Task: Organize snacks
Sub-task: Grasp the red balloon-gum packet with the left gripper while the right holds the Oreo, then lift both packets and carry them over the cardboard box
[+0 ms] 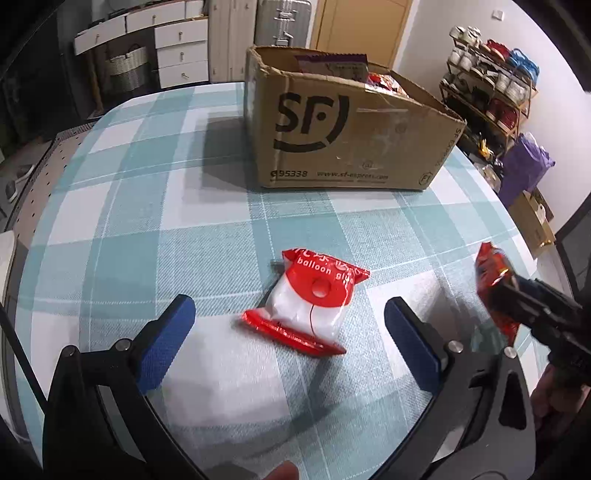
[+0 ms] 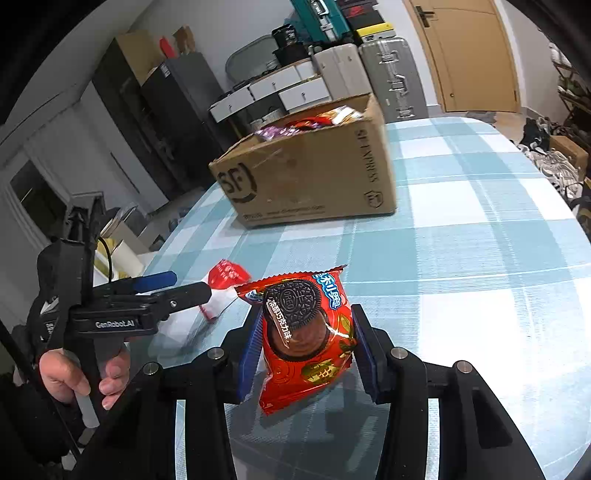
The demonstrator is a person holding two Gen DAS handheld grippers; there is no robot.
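A red and white "balloon glue" packet point(image 1: 312, 301) lies on the checked tablecloth between the fingers of my left gripper point(image 1: 291, 317), which is open and a little short of it. My right gripper point(image 2: 308, 339) is shut on a red Oreo packet point(image 2: 306, 332) and holds it above the table; that packet also shows at the right edge of the left wrist view point(image 1: 495, 288). A cardboard SF box point(image 1: 351, 122) with several snack packets inside stands at the far side of the table. In the right wrist view the left gripper point(image 2: 184, 286) sits over the balloon packet point(image 2: 227, 275).
The round table point(image 1: 129, 192) has a blue and white checked cloth. Beyond it stand white drawers point(image 1: 181, 51), a silver suitcase point(image 1: 280, 18) and a shelf of dishes point(image 1: 491, 81). A purple bag point(image 1: 524, 170) and a carton sit on the floor at the right.
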